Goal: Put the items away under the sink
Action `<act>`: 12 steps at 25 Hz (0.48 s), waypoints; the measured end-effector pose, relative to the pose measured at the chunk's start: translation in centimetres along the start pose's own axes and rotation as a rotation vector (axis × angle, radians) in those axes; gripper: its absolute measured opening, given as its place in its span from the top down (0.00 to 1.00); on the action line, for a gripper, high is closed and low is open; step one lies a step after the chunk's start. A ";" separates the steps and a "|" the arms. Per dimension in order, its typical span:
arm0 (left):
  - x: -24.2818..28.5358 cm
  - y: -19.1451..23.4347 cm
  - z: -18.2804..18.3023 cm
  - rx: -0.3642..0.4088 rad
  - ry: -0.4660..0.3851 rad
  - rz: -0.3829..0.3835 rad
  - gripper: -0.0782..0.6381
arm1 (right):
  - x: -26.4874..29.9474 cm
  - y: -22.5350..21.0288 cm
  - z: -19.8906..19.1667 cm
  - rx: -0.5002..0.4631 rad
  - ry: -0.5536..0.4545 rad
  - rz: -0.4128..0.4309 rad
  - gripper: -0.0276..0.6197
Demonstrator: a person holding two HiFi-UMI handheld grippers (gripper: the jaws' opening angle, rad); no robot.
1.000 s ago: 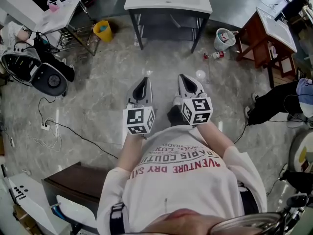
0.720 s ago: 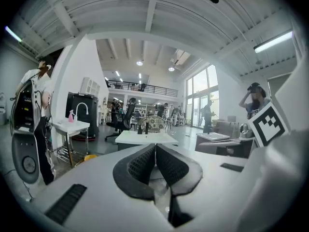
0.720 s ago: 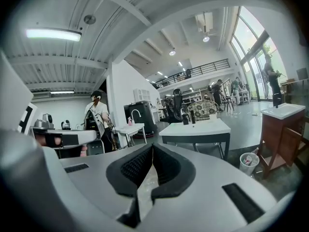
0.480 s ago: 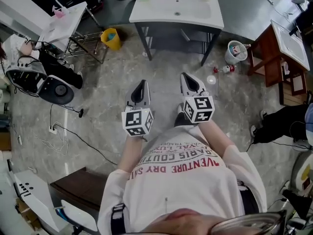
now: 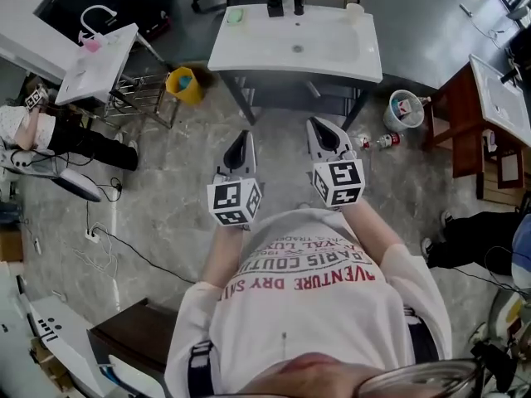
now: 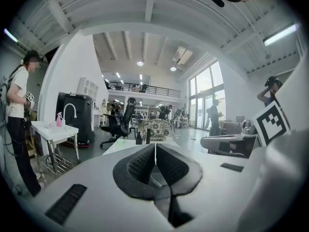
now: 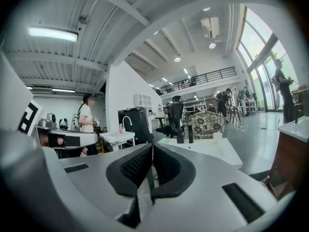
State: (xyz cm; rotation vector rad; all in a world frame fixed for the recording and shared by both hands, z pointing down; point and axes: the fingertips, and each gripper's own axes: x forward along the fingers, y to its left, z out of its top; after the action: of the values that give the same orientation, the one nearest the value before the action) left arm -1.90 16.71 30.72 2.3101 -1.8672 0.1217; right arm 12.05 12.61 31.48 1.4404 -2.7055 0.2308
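The person wears a loose white T-shirt (image 5: 311, 313) printed across the chest with rows of red and grey capital lettering. A black strap (image 5: 197, 363) with a buckle crosses the shirt's edge at 8 o'clock. The left gripper (image 5: 241, 139) is a pale grey moulded shell with black ribbed pads (image 6: 140, 166) set in a dark teardrop-shaped recess. The right gripper (image 5: 320, 127) matches it. At its 6 o'clock end each carries a white cube (image 5: 235, 203) printed with black square markers.

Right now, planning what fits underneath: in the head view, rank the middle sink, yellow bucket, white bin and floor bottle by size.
1. sink
2. yellow bucket and white bin, which look about alike
3. bottle
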 end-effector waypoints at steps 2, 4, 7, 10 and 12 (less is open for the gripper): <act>2.4 0.2 -0.3 -0.009 0.016 -0.006 0.85 | 1.7 -1.7 0.0 0.009 0.012 -0.008 0.92; 4.5 0.5 -0.6 -0.014 0.032 -0.015 0.85 | 3.2 -2.9 -0.2 0.022 0.024 -0.013 0.92; 7.8 1.2 -0.9 -0.014 0.053 -0.036 0.85 | 5.6 -4.5 -0.7 0.034 0.042 -0.028 0.92; 11.5 2.2 -0.7 -0.012 0.059 -0.073 0.85 | 8.6 -6.0 -1.0 0.045 0.054 -0.056 0.92; 14.0 3.2 -0.5 -0.011 0.058 -0.101 0.85 | 10.8 -6.8 -1.2 0.048 0.062 -0.076 0.92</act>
State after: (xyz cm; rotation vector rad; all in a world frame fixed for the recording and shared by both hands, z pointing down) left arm -2.00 2.66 33.86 2.3618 -1.7165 0.1626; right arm 11.60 0.24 34.71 1.5184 -2.6081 0.3325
